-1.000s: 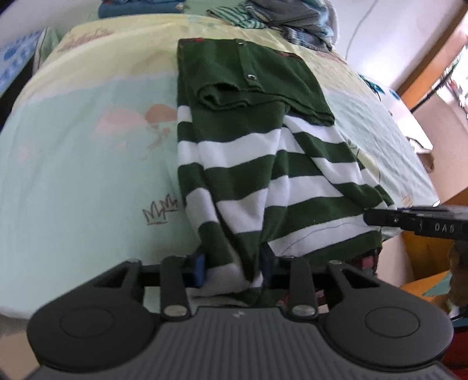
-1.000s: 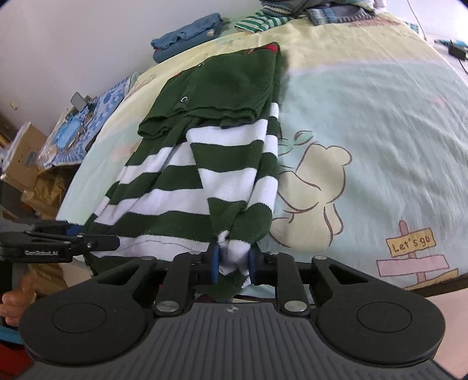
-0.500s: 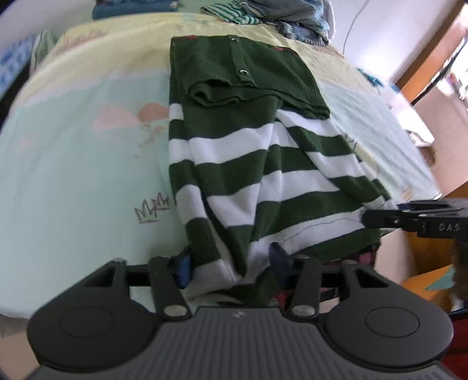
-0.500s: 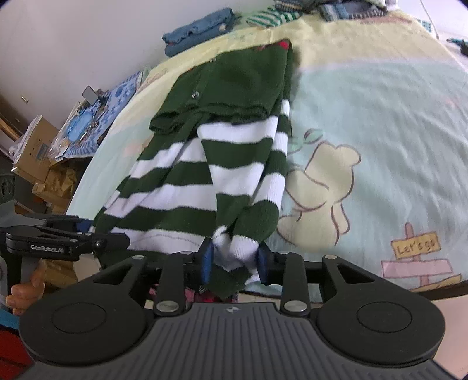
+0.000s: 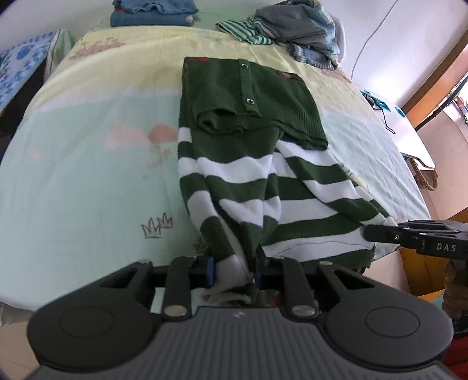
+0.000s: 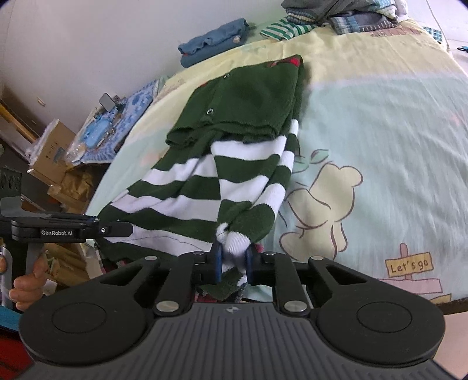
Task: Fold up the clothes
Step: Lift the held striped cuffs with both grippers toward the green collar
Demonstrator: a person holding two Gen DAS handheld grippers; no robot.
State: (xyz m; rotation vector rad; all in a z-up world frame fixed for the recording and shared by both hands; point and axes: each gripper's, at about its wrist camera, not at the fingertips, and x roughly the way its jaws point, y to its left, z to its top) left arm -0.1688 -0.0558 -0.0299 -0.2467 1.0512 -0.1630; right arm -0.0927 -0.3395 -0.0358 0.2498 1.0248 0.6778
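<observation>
A green sweater with white stripes [image 5: 248, 163] lies lengthwise on the bed, its plain green top half folded over at the far end. The near hem hangs off the bed's front edge. My left gripper [image 5: 235, 267] has its jaws closing on the hem's left corner, with the blue pads pressing the bunched fabric. My right gripper [image 6: 232, 260] likewise has its jaws closing on the right corner of the sweater [image 6: 234, 175], where a white cuff-like fold sits between the pads. Each gripper shows side-on in the other's view, at the hem.
The bed sheet [image 5: 87, 175] is pale green and yellow with cartoon prints. A pile of unfolded clothes [image 5: 295, 29] and folded blue items [image 5: 152, 11] sit at the far end. Cardboard boxes [image 6: 52, 152] stand left of the bed. A hand [image 6: 26, 289] holds the left gripper's handle.
Both grippers' jaws widened half a second ago and have narrowed again on the sweater's hem corners. The hands have hardly shifted.
</observation>
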